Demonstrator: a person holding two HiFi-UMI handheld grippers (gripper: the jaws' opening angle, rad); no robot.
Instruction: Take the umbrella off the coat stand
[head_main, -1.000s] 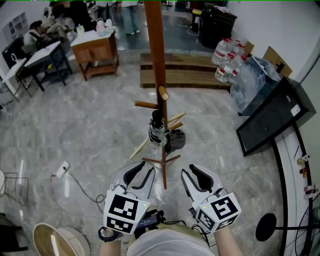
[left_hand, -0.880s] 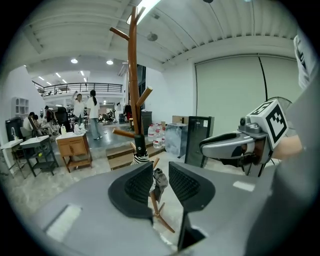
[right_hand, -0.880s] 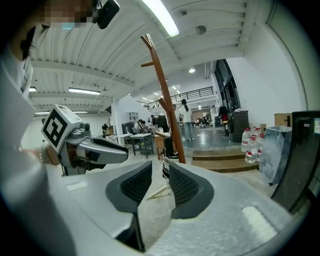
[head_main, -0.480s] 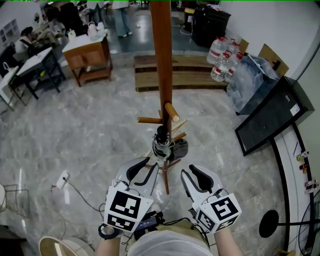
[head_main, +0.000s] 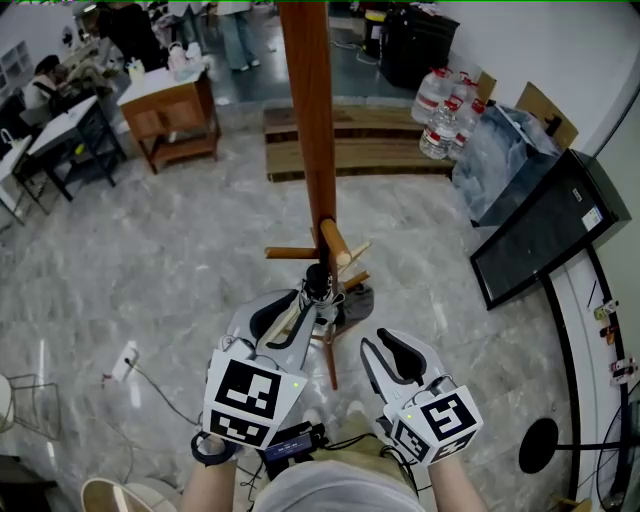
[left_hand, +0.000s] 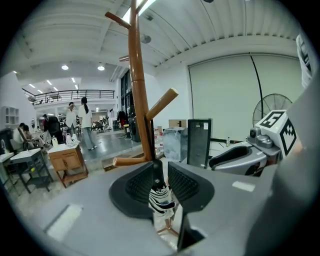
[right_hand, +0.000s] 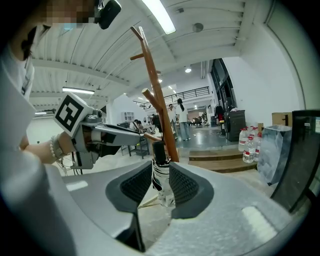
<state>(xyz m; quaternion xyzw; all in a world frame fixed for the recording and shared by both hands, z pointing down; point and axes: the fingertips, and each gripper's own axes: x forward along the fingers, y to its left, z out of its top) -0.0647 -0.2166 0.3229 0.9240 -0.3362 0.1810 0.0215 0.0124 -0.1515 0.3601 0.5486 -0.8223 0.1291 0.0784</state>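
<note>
The wooden coat stand rises just ahead of me, with pegs at several heights. A folded umbrella, black-handled with striped black-and-white fabric, hangs against the pole below a peg. My left gripper reaches around it. In the left gripper view the umbrella stands between the closing jaws with a thin gap still showing at one pad. My right gripper is open, lower and to the right, short of the stand. In the right gripper view the umbrella lines up beyond the jaws of that gripper.
A black screen leans against the right wall, with water bottles and a wrapped bundle behind it. A low wooden platform lies past the stand and a wooden table stands far left. A power strip lies on the floor.
My left gripper has moved forward and a little up to the umbrella, and its jaws have narrowed around it. The right gripper has edged forward slightly.
</note>
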